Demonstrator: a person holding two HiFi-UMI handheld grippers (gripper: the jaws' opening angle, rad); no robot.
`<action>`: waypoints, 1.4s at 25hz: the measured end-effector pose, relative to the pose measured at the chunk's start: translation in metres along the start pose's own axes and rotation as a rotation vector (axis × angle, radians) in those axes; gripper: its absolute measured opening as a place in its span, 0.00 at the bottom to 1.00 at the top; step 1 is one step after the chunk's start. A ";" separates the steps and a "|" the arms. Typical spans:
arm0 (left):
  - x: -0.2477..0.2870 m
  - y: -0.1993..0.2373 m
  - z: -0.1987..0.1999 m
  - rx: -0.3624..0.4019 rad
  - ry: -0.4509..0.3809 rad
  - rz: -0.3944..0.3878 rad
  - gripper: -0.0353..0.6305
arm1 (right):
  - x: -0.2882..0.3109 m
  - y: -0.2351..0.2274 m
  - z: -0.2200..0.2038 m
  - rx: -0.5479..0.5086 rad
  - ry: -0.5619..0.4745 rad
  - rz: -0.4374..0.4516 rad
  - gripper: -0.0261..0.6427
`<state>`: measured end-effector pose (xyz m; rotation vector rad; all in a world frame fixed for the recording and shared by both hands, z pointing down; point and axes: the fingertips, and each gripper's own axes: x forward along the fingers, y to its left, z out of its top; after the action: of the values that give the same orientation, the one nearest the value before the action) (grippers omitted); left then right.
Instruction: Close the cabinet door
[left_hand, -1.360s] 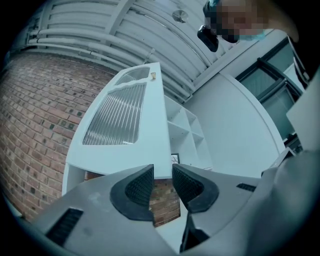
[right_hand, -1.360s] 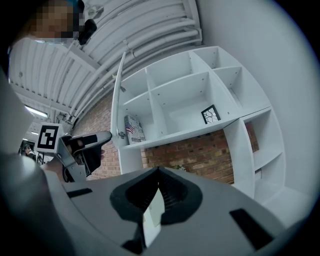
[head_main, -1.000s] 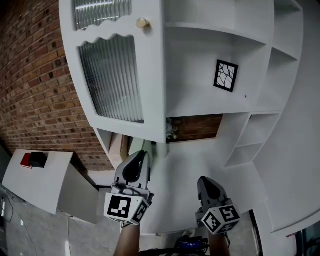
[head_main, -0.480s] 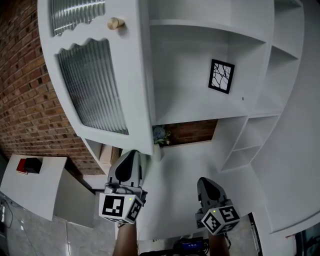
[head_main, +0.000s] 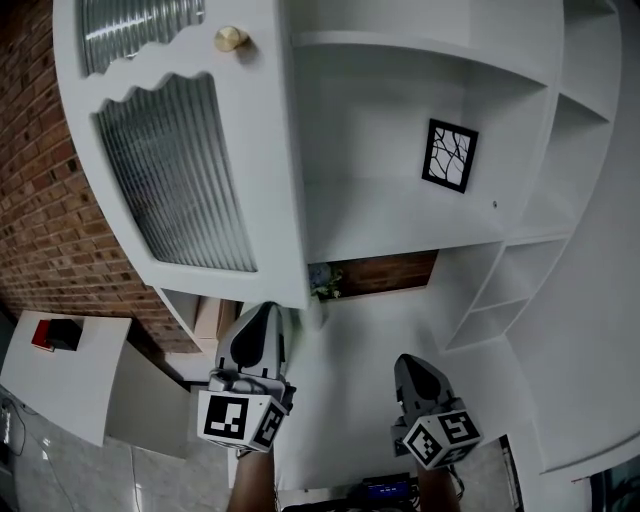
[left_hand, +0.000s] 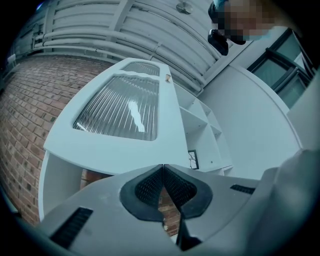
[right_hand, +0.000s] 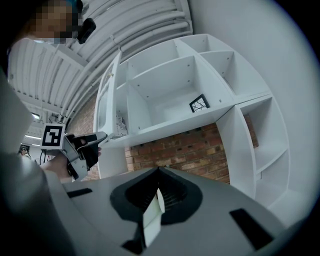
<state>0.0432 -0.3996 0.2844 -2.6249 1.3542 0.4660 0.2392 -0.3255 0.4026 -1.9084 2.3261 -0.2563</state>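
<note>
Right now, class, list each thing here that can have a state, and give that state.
cabinet door: open, swung out from the shelves.
left gripper: jaws together, tip by the door's lower edge.
right gripper: jaws together, apart from the door.
small framed picture: standing on a shelf.

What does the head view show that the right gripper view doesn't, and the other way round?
Head view only: the door's brass knob and a red box on the side table. Right gripper view only: ceiling slats. Both: the open cabinet door, the framed picture, and the left gripper by the door's lower corner.
</note>
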 end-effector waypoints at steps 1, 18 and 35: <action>0.002 0.001 -0.001 0.001 0.000 0.001 0.08 | 0.003 -0.001 0.001 -0.004 -0.003 0.005 0.04; 0.036 0.014 -0.013 0.016 -0.002 0.024 0.07 | 0.043 -0.023 0.006 -0.006 0.023 0.024 0.04; 0.015 0.015 -0.015 0.012 0.042 0.050 0.07 | 0.031 -0.006 0.020 -0.086 0.020 0.032 0.04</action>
<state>0.0420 -0.4233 0.2932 -2.6106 1.4337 0.4099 0.2431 -0.3578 0.3850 -1.9128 2.4160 -0.1763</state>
